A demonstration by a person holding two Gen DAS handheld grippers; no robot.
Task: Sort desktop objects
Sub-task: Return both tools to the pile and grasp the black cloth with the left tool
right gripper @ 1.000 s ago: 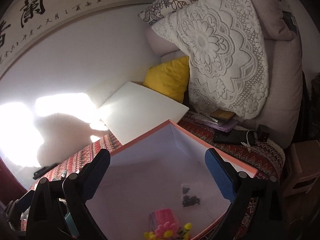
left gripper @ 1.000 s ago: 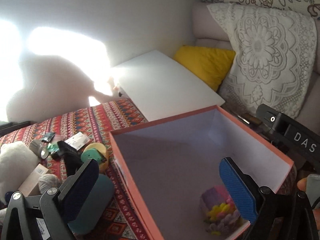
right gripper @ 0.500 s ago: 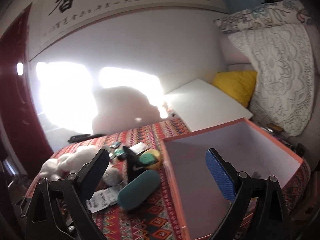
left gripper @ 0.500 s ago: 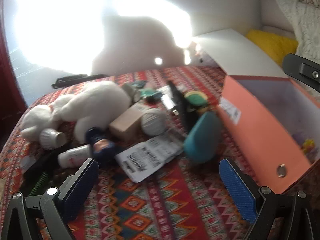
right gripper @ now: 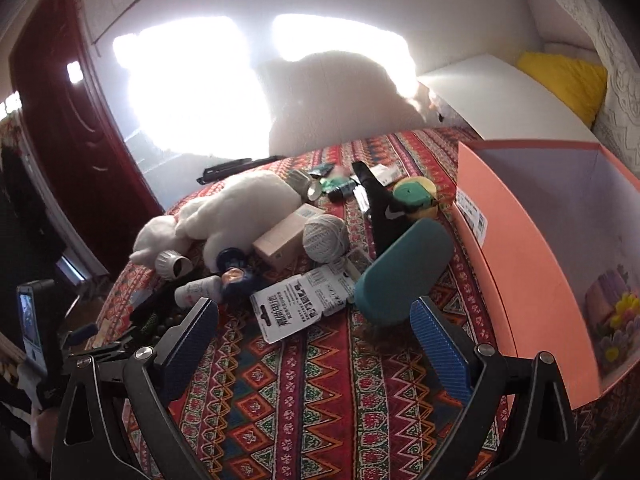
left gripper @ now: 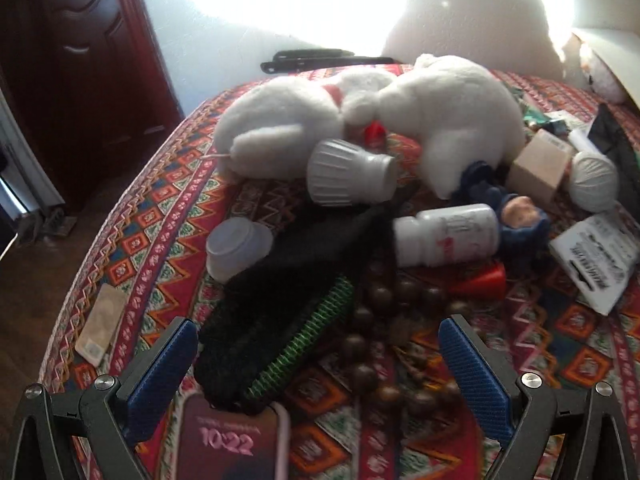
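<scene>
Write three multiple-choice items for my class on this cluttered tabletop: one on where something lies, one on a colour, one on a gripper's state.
1. Where is the teal case?
A. inside the box
B. beside the orange box, on the cloth
C. under the plush

2. What colour is the plush toy?
A. white
B. brown
C. pink

3. What state is the left gripper in?
A. shut on the beads
B. shut on a bottle
C. open

Answers: B, the case lies outside the box wall; A, its fur is white; C, its fingers stand apart, holding nothing.
</scene>
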